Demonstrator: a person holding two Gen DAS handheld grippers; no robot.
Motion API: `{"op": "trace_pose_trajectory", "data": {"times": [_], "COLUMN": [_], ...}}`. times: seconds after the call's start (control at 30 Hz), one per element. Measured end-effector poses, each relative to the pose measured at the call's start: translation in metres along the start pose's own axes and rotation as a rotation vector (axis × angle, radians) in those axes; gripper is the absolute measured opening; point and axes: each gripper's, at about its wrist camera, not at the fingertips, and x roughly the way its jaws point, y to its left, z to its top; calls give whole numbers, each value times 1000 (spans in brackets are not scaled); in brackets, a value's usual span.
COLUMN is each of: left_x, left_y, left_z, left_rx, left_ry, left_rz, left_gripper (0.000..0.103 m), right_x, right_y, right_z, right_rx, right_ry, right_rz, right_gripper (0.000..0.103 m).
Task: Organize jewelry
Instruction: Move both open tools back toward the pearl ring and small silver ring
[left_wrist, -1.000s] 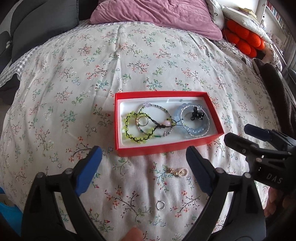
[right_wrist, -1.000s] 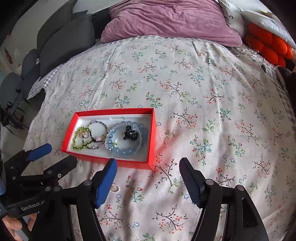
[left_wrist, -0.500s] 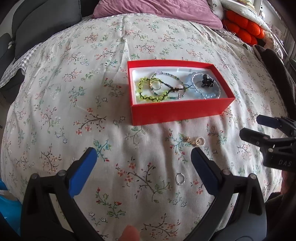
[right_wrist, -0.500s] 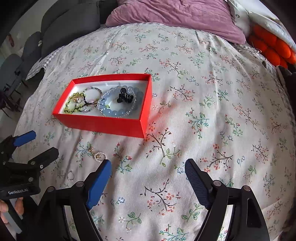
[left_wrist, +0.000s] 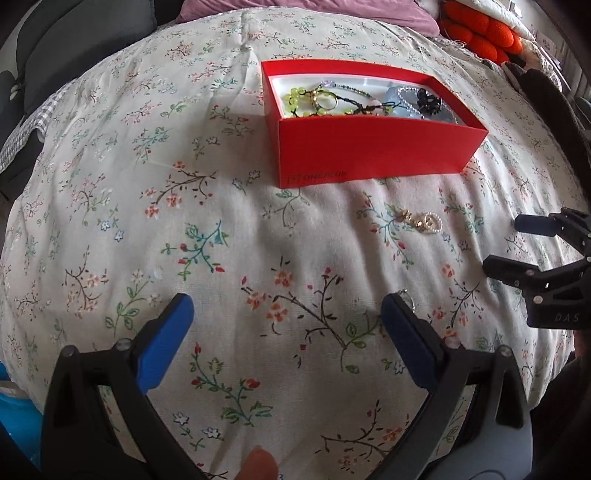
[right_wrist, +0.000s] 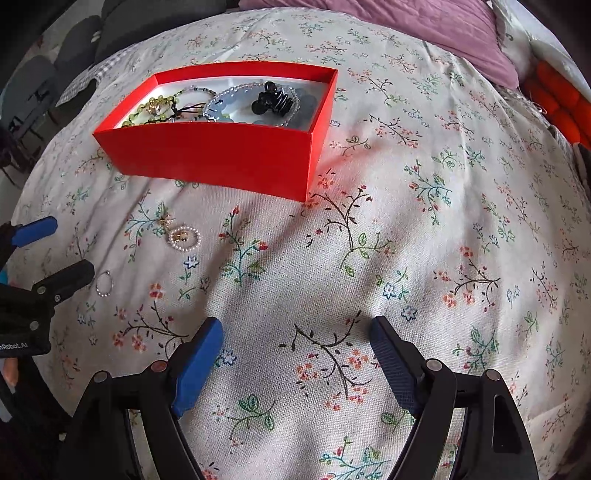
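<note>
A: Red box (left_wrist: 369, 147) sits on the floral bedspread (left_wrist: 221, 240), already holding bead bracelets and a black clip (right_wrist: 275, 101). Two pieces are loose in front of it: a gold-and-pearl earring (right_wrist: 183, 236) and a thin silver ring (right_wrist: 103, 283).

B: Step?

A: Approach, I'd say. Left gripper (left_wrist: 282, 314) is spread wide, nothing between the pads. Right gripper (right_wrist: 295, 332) is released too, empty, with only fabric under it.

B: Next move?

A: Probably one gripper goes for a loose piece. Both are small and flat on soft cloth, so the fingertips need to straddle the piece and pinch low without bunching the fabric. The ring lies nearest the left gripper.

B: View differences?

A: Left wrist view mostly hides the ring behind its own finger; only a sliver shows. Right wrist view shows the ring whole, just beside the left gripper's fingertips (right_wrist: 74, 273). Left view also shows faint lettering on the box wall.
</note>
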Motion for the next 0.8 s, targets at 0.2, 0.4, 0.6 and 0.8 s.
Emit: {"op": "trace_pose_trajectory", "data": {"times": [0.2, 0.4, 0.6, 0.8], "left_x": [6, 9, 11, 10], "left_y": [-4, -5, -4, 0], "left_z": [-10, -19, -16, -12], "left_rx": [17, -16, -14, -33], "left_ry": [-36, -97, -80, -70], "left_rz": [24, 39, 30, -6], "left_gripper": [102, 103, 103, 103], "right_x": [5, 12, 14, 13], "right_y": [-6, -7, -7, -3], "right_z": [-4, -8, -3, 5], "right_rx": [16, -3, 3, -16], "right_ry": [-32, -100, -68, -36], "right_rz": [19, 15, 11, 3], "right_gripper": [98, 103, 103, 103]}}
